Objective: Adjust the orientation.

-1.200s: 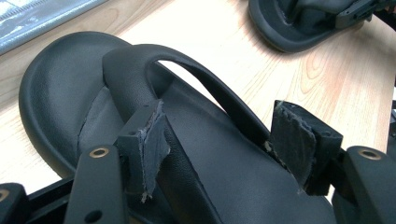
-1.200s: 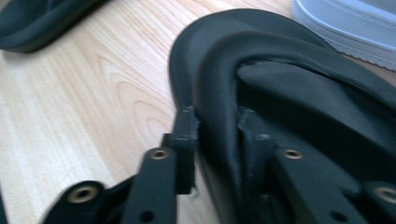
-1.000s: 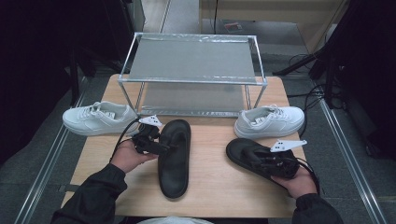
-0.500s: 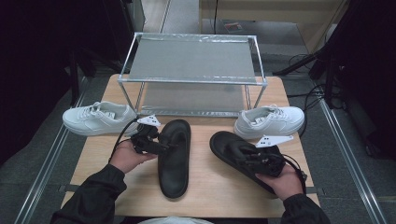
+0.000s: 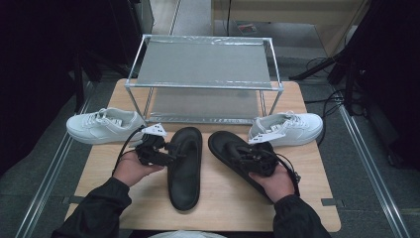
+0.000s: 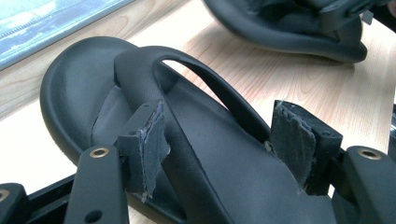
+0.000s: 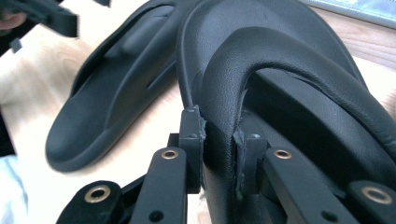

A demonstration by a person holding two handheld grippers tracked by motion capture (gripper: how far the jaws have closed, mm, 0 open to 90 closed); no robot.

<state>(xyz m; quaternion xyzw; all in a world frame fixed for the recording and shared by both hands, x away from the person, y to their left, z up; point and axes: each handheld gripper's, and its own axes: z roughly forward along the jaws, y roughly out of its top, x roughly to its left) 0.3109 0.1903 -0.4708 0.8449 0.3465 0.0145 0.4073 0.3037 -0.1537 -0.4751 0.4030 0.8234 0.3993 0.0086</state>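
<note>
- No brand, label or writing can be read on either sandal or either sneaker.
- The right gripper (image 7: 219, 154) has its jaws pinched on the thick, smooth strap of the right black sandal (image 5: 237, 151); the moulded, matte footbed runs away ahead of the jaws.
- The left gripper (image 6: 219, 144) has its jaws spread, one pad on each side of the arched strap of the left black sandal (image 5: 185, 166); the frayed grey pads do not press on it.
- That sandal lies flat on the pale wooden bench (image 5: 223, 203), rounded toe ahead of the left jaws, beside the right sandal.
- A white sneaker (image 5: 104, 125) sits beyond the left jaws, another white sneaker (image 5: 289, 128) beyond the right jaws, both low and laced.
- A metal-framed shelf rack (image 5: 203, 64) with grey panels stands farther off, between the sneakers.
- The right sandal's heel is hidden under the hand (image 5: 275, 181); dark surroundings are hard to make out.
</note>
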